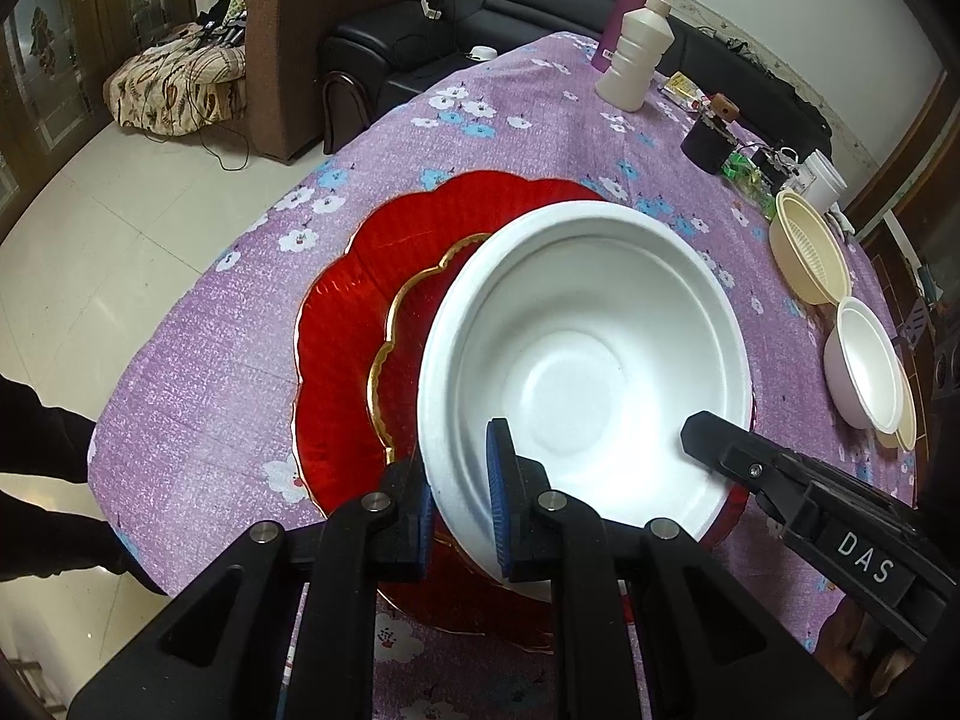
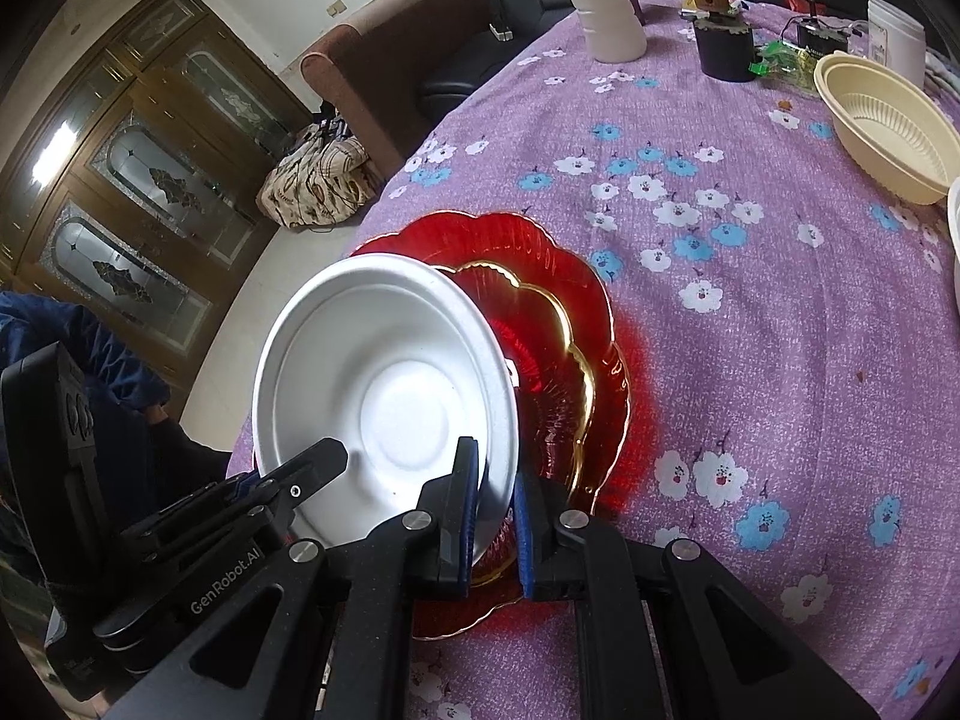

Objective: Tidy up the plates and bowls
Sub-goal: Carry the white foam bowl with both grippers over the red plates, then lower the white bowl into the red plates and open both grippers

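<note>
The left gripper (image 1: 462, 510) fingers pinch the white foam bowl's (image 1: 588, 360) near-left rim; the right gripper (image 2: 497, 516) fingers close on its opposite rim. The bowl sits tilted over the stacked red plates (image 1: 342, 330) on the tabletop (image 1: 210, 360).

Foam, glass and cloth under your grippers

You had a matt white foam bowl (image 1: 585, 360), finely grainy, over glossy red translucent glass plates: a large plate (image 1: 336, 360) and a smaller plate (image 1: 399, 348) with a shiny gold rim. The tablecloth (image 2: 750, 300) looked like woven purple cloth, slightly rough. Your left gripper (image 1: 459, 516) and right gripper (image 2: 498, 531) were matt black plastic with ribbed blue pads (image 1: 498, 498) and bright metal pins. The cream bowl (image 2: 888, 126) was smooth ribbed plastic, the white bottle (image 1: 639, 57) dull plastic, and the cabinet (image 2: 120, 180) polished wood with patterned glass.
</note>
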A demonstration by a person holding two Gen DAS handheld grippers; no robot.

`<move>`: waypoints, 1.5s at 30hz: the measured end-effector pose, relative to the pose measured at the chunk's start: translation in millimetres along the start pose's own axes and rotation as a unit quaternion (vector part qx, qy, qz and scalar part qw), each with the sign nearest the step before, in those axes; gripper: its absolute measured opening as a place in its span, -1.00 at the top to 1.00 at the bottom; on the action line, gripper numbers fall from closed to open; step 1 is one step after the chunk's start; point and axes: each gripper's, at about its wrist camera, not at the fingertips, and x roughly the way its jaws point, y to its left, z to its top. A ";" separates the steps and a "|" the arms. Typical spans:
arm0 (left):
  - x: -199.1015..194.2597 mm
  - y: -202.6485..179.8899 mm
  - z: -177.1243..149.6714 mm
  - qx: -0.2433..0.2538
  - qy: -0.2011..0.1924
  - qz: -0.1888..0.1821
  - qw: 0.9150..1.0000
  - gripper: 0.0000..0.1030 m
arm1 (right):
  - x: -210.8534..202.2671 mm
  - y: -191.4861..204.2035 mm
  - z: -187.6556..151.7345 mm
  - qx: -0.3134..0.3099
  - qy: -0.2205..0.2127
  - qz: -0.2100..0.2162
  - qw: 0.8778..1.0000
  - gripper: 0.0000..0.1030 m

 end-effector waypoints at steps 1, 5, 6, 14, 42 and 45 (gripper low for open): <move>0.2 -0.1 -0.2 0.000 0.000 0.000 1.000 0.75 | 1.0 -0.7 0.0 0.002 0.001 0.000 1.000 0.81; 2.6 0.4 0.0 -0.001 0.001 0.002 1.000 0.74 | 3.0 -1.2 0.4 0.003 0.001 0.000 1.000 0.81; 3.0 1.1 0.0 -0.003 0.002 0.001 1.000 0.74 | 3.7 -1.0 0.6 0.003 0.002 0.000 1.000 0.81; 3.6 3.4 0.4 -0.008 0.003 0.000 1.000 0.75 | 8.8 -0.1 1.6 0.002 0.006 -0.002 1.000 0.78; -25.0 10.4 7.2 -0.069 -0.070 0.009 0.995 -0.30 | -26.4 -16.3 8.8 0.025 -0.064 0.001 0.998 0.23; -28.8 2.6 8.8 -0.067 -0.076 0.005 0.995 -0.30 | -37.4 -28.7 8.5 0.039 -0.074 0.012 0.996 0.22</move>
